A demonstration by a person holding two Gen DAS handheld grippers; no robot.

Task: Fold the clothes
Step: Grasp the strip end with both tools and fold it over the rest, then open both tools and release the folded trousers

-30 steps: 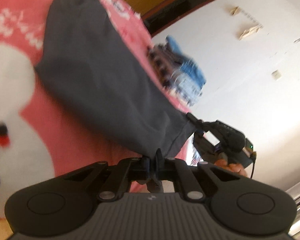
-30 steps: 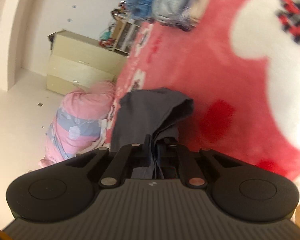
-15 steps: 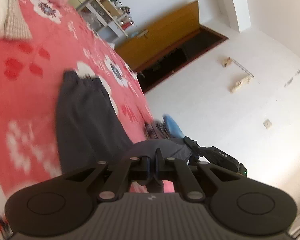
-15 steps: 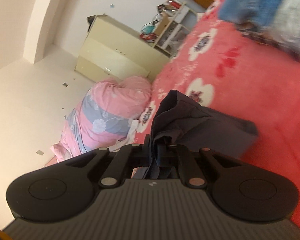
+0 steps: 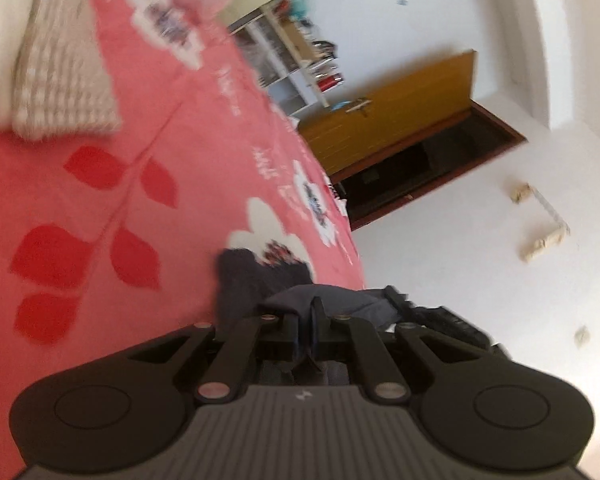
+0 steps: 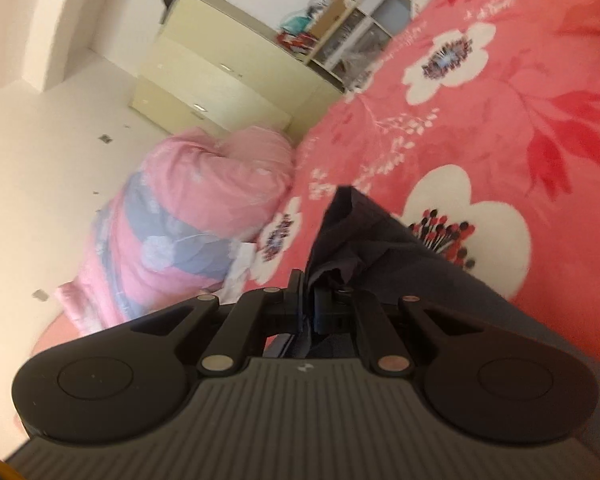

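From the left wrist view, the left gripper (image 5: 310, 322) has its fingers pressed together on a fold of the dark grey garment (image 5: 260, 284), which bunches just ahead of it at the edge of the pink floral bedspread (image 5: 120, 184). The spread carries red leaves and white flowers. A beige knitted piece (image 5: 64, 80) lies at its far end. Beyond the bed stand a white shelf unit (image 5: 300, 76), a wooden door (image 5: 392, 112) and plain white walls; the right gripper (image 5: 444, 318) shows beside the cloth.

From the right wrist view, the right gripper (image 6: 310, 300) pinches a bunched edge of the same garment (image 6: 380, 248), which trails rightward over the bedspread (image 6: 520, 92). A pink and grey-blue bundled quilt (image 6: 188, 216) sits at the bed's side, with a cream cabinet (image 6: 216, 68) and the cluttered shelves (image 6: 348, 32) behind.
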